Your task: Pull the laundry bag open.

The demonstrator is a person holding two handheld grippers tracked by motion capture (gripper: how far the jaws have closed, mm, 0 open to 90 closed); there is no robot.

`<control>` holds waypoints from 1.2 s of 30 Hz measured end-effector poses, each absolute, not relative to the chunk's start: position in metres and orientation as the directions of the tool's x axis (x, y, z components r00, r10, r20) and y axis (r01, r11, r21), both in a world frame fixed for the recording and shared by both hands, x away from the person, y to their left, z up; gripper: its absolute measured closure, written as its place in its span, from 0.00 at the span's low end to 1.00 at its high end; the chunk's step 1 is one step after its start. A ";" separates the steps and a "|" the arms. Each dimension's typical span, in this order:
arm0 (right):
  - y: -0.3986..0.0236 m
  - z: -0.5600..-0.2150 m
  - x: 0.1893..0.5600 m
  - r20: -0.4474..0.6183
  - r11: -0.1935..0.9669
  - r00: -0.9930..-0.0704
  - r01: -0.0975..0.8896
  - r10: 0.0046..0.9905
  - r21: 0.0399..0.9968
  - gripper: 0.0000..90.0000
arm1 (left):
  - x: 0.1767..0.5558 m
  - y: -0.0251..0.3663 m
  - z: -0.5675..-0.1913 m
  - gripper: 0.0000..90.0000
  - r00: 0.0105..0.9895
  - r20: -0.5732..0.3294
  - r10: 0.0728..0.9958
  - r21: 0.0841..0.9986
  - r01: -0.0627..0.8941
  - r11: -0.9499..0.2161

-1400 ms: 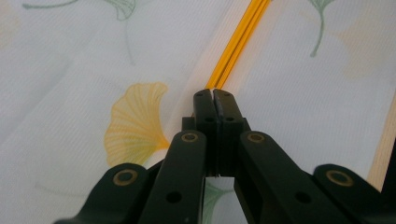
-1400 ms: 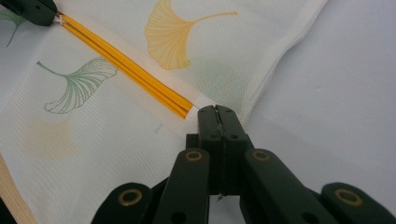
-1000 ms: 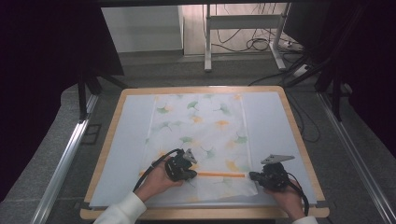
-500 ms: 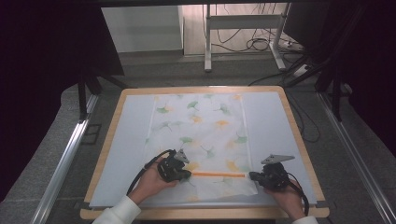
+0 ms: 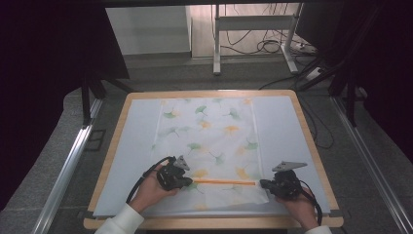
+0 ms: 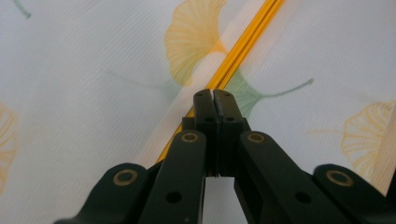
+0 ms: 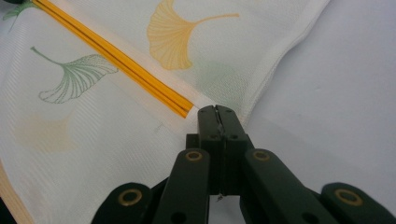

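Two grippers closed on orange zipper [image 5: 225, 182]; mesh bag [image 5: 209, 141] on table [image 5: 287, 122].

High view overhead, gripper views close (perhaps touching), all sharing orange zipper [image 5: 224, 182]

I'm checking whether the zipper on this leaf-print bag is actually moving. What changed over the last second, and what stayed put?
The left gripper, fingers shut at the orange zipper, slid left along it, so more of the zipper shows between the two grippers. The right gripper stayed where it was, fingers shut on the bag's edge at the zipper's end. The mesh bag itself has not shifted on the table.
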State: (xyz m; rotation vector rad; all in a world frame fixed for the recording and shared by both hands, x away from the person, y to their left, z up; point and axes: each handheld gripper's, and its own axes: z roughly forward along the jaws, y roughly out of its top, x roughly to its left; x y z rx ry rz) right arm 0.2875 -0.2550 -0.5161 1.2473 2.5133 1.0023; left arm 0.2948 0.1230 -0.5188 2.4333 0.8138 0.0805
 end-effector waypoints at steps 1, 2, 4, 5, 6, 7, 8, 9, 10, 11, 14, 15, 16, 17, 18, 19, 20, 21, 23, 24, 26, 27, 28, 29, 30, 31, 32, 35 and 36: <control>-0.255 -0.516 0.287 0.143 0.427 -0.639 0.647 0.756 0.632 1.00 | 0.294 0.124 -0.519 1.00 0.811 -0.119 0.572 0.533 0.539 -0.653; -0.255 -0.516 0.287 0.142 0.427 -0.638 0.647 0.757 0.631 1.00 | 0.294 0.125 -0.519 1.00 0.812 -0.117 0.572 0.530 0.538 -0.655; -0.255 -0.516 0.287 0.142 0.427 -0.638 0.648 0.757 0.631 1.00 | 0.294 0.127 -0.518 1.00 0.808 -0.114 0.578 0.530 0.541 -0.653; -0.254 -0.516 0.287 0.141 0.427 -0.637 0.648 0.757 0.631 1.00 | 0.293 0.128 -0.519 1.00 0.806 -0.111 0.581 0.530 0.542 -0.651; -0.254 -0.516 0.287 0.141 0.428 -0.637 0.648 0.757 0.631 1.00 | 0.292 0.128 -0.518 1.00 0.806 -0.107 0.582 0.528 0.542 -0.653; -0.255 -0.516 0.287 0.141 0.427 -0.637 0.648 0.758 0.631 1.00 | 0.292 0.129 -0.518 1.00 0.805 -0.103 0.584 0.527 0.542 -0.654; -0.255 -0.516 0.287 0.141 0.427 -0.637 0.648 0.758 0.631 1.00 | 0.292 0.130 -0.518 1.00 0.803 -0.103 0.587 0.527 0.545 -0.652; -0.255 -0.516 0.287 0.141 0.427 -0.637 0.647 0.758 0.631 1.00 | 0.292 0.131 -0.518 1.00 0.803 -0.104 0.587 0.526 0.546 -0.653; -0.255 -0.516 0.287 0.142 0.427 -0.637 0.648 0.758 0.631 1.00 | 0.291 0.132 -0.518 1.00 0.800 -0.105 0.591 0.525 0.549 -0.650; -0.255 -0.516 0.287 0.142 0.427 -0.637 0.648 0.758 0.631 1.00 | 0.291 0.132 -0.518 1.00 0.799 -0.104 0.593 0.527 0.550 -0.649; -0.255 -0.516 0.287 0.143 0.426 -0.637 0.648 0.757 0.632 1.00 | 0.291 0.134 -0.518 1.00 0.797 -0.109 0.594 0.525 0.553 -0.647; -0.255 -0.516 0.287 0.143 0.426 -0.637 0.648 0.757 0.632 1.00 | 0.291 0.135 -0.519 1.00 0.797 -0.108 0.595 0.525 0.554 -0.646; -0.255 -0.516 0.287 0.143 0.425 -0.637 0.648 0.758 0.632 1.00 | 0.290 0.135 -0.519 1.00 0.795 -0.112 0.596 0.525 0.556 -0.644; -0.255 -0.516 0.287 0.144 0.424 -0.636 0.648 0.758 0.632 1.00 | 0.290 0.136 -0.519 1.00 0.795 -0.113 0.596 0.524 0.557 -0.644; -0.255 -0.516 0.287 0.143 0.425 -0.638 0.647 0.757 0.633 1.00 | 0.290 0.136 -0.519 1.00 0.794 -0.111 0.598 0.525 0.558 -0.643; -0.255 -0.516 0.287 0.144 0.424 -0.637 0.647 0.757 0.634 1.00 | 0.289 0.137 -0.518 1.00 0.791 -0.109 0.602 0.522 0.561 -0.643; -0.255 -0.516 0.287 0.145 0.423 -0.637 0.647 0.757 0.634 1.00 | 0.289 0.138 -0.519 1.00 0.788 -0.112 0.606 0.524 0.565 -0.637; -0.255 -0.516 0.287 0.144 0.423 -0.636 0.648 0.758 0.634 1.00 | 0.288 0.141 -0.519 1.00 0.785 -0.112 0.609 0.524 0.568 -0.635; -0.255 -0.516 0.287 0.142 0.424 -0.637 0.646 0.758 0.634 1.00 | 0.288 0.144 -0.519 1.00 0.779 -0.117 0.616 0.525 0.575 -0.628; -0.255 -0.516 0.287 0.142 0.425 -0.638 0.645 0.757 0.635 1.00 | 0.288 0.146 -0.520 1.00 0.776 -0.119 0.619 0.527 0.578 -0.623; -0.255 -0.516 0.287 0.143 0.424 -0.638 0.646 0.757 0.635 1.00 | 0.287 0.150 -0.520 1.00 0.770 -0.125 0.626 0.528 0.586 -0.615; -0.255 -0.516 0.287 0.142 0.425 -0.638 0.645 0.757 0.635 1.00 | 0.287 0.152 -0.520 1.00 0.768 -0.127 0.627 0.528 0.588 -0.613; -0.255 -0.516 0.287 0.142 0.425 -0.638 0.645 0.757 0.635 1.00 | 0.286 0.152 -0.520 1.00 0.767 -0.127 0.629 0.528 0.589 -0.612; -0.255 -0.517 0.287 0.140 0.424 -0.637 0.645 0.758 0.636 1.00 | 0.285 0.154 -0.520 1.00 0.764 -0.131 0.632 0.530 0.593 -0.606; -0.255 -0.516 0.287 0.142 0.421 -0.635 0.646 0.760 0.636 1.00 | 0.285 0.154 -0.520 1.00 0.763 -0.128 0.634 0.527 0.594 -0.608; -0.255 -0.516 0.287 0.140 0.423 -0.636 0.645 0.759 0.636 1.00 | 0.284 0.155 -0.520 1.00 0.760 -0.127 0.637 0.529 0.595 -0.605; -0.255 -0.516 0.287 0.142 0.421 -0.635 0.646 0.760 0.636 1.00 | 0.284 0.156 -0.520 1.00 0.760 -0.126 0.638 0.527 0.596 -0.606; -0.255 -0.516 0.287 0.142 0.422 -0.635 0.646 0.759 0.636 1.00 | 0.284 0.161 -0.521 1.00 0.749 -0.130 0.649 0.529 0.606 -0.594; -0.255 -0.516 0.287 0.141 0.422 -0.636 0.646 0.759 0.636 1.00 | 0.284 0.163 -0.521 1.00 0.749 -0.130 0.650 0.527 0.608 -0.594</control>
